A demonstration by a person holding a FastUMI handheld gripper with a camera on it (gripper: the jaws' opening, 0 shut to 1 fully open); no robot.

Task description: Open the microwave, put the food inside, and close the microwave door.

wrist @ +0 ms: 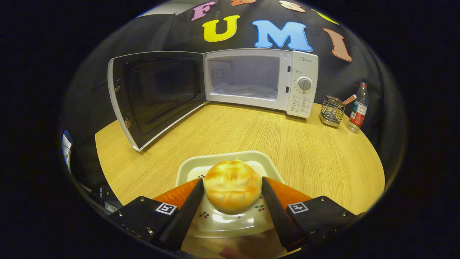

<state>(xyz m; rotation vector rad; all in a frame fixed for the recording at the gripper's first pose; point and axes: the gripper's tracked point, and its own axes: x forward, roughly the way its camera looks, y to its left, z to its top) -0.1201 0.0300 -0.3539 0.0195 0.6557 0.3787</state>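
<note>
- Gripper has both fingers pressed on the sides of the bun, so it's holding it; the bun still looks to be sitting on the cherry-print plate.
- Microwave is beyond the fingers at the back of the table, door swung wide to the left, glass turntable bare.
- Best bet here: lift straight up so the plate doesn't drag, keep the squeeze gentle since the bun looks soft, then go in well right of the door edge.
- Surface is a light wood-grain table; wire utensil holder and water bottle sit right of the microwave.
</note>
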